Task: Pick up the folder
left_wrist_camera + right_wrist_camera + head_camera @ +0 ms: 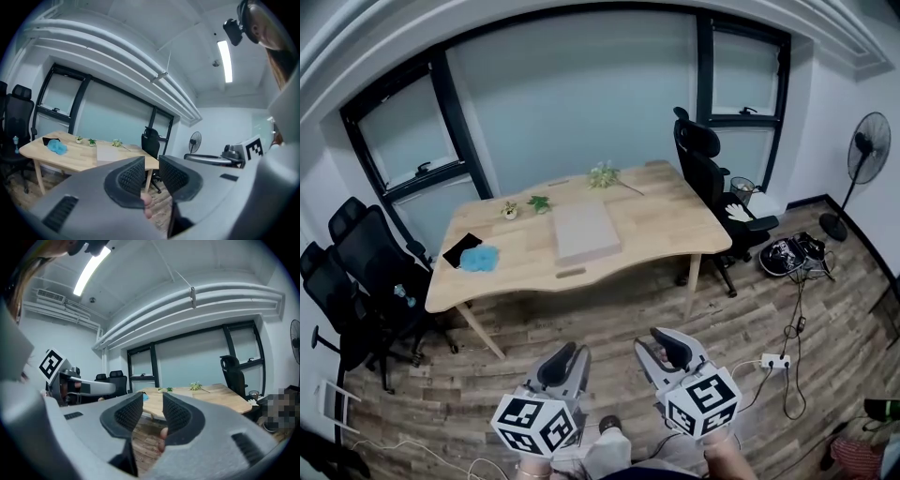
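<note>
The folder [584,230] is a flat grey-beige rectangle lying in the middle of the wooden table [656,211], far ahead of both grippers. In the left gripper view the folder [110,152] shows on the table in the distance. My left gripper [570,361] [151,171] and right gripper [656,349] [153,408] are held side by side low in the head view, over the wooden floor, pointing toward the table. Both stand open with a narrow gap and nothing between their ribbed pads.
A blue cloth [480,258] and a black item [461,248] lie at the table's left end, small plants [539,202] along its far edge. Black office chairs [366,272] stand at left, another chair [708,178] at right. A fan [867,150] and floor cables [776,361] are at right.
</note>
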{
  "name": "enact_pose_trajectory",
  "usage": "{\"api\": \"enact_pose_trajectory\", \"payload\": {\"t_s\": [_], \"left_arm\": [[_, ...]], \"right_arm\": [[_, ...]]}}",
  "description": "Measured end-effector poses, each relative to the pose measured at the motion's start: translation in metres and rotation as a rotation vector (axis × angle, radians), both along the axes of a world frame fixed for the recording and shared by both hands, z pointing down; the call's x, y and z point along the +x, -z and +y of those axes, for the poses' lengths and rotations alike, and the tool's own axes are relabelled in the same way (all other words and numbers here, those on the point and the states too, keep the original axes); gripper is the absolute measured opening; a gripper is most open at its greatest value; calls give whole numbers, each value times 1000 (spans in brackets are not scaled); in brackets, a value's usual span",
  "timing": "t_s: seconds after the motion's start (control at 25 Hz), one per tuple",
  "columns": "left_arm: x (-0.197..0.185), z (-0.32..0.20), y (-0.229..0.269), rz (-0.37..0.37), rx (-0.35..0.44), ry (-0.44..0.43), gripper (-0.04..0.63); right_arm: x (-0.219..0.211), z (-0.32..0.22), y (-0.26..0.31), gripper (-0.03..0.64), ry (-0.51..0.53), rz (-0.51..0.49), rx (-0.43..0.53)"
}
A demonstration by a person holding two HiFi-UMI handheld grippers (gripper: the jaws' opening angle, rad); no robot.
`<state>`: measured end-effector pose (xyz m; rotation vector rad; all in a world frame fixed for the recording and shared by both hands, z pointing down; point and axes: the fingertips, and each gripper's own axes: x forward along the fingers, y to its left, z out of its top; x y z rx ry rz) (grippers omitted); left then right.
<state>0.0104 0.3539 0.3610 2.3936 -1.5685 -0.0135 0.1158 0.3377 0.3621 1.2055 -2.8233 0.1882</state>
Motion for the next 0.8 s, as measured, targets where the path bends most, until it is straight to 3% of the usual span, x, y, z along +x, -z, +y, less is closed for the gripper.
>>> {"api": "enact_pose_trajectory", "payload": {"t_s": [0.8], "left_arm": [[-49,-77,-9,44,-53,-75,178]], "right_arm": [[-57,-79,-15,173,23,26,-79]]}}
